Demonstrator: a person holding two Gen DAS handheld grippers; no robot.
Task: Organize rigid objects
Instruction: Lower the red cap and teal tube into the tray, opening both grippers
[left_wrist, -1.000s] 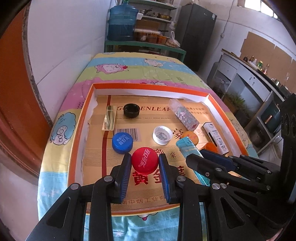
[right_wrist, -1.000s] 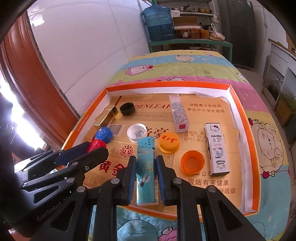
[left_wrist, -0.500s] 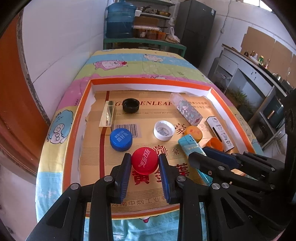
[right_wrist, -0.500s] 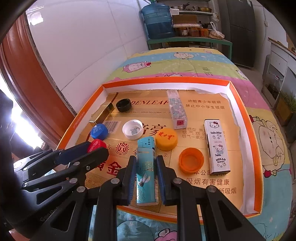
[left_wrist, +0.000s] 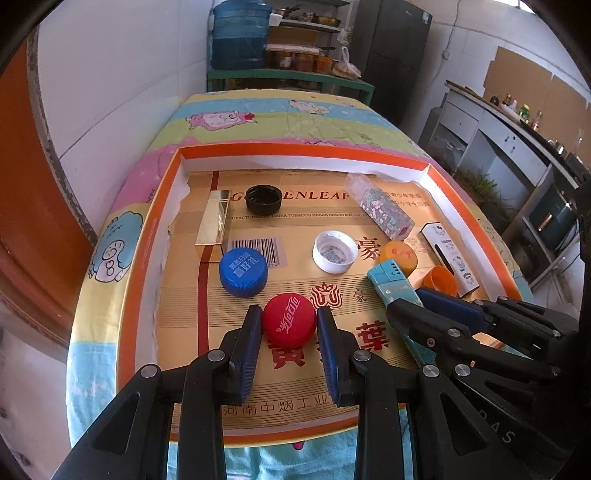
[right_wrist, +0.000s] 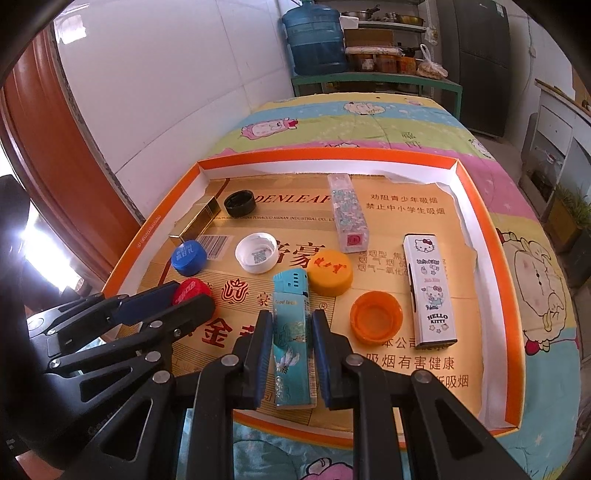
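Observation:
My left gripper (left_wrist: 288, 325) is shut on a red bottle cap (left_wrist: 289, 319) over the front of an orange-rimmed cardboard tray (left_wrist: 140, 236). My right gripper (right_wrist: 291, 328) is shut on a teal lighter (right_wrist: 291, 317) beside it to the right. In the right wrist view the left gripper (right_wrist: 184, 299) with the red cap (right_wrist: 191, 289) shows at the left. In the left wrist view the right gripper (left_wrist: 410, 306) and the lighter (left_wrist: 391, 284) show at the right.
In the tray lie a blue cap (left_wrist: 243, 271), white cap (left_wrist: 334, 252), black cap (left_wrist: 263, 196), gold box (left_wrist: 214, 221), patterned box (right_wrist: 349, 218), yellow cap (right_wrist: 330, 271), orange cap (right_wrist: 376, 316) and Hello Kitty box (right_wrist: 428, 288). A wall stands left.
Both grippers keep their hold on the red cap and the lighter. The tray and its objects appear slightly lower and nearer; both grippers have shifted a little over the tray's front.

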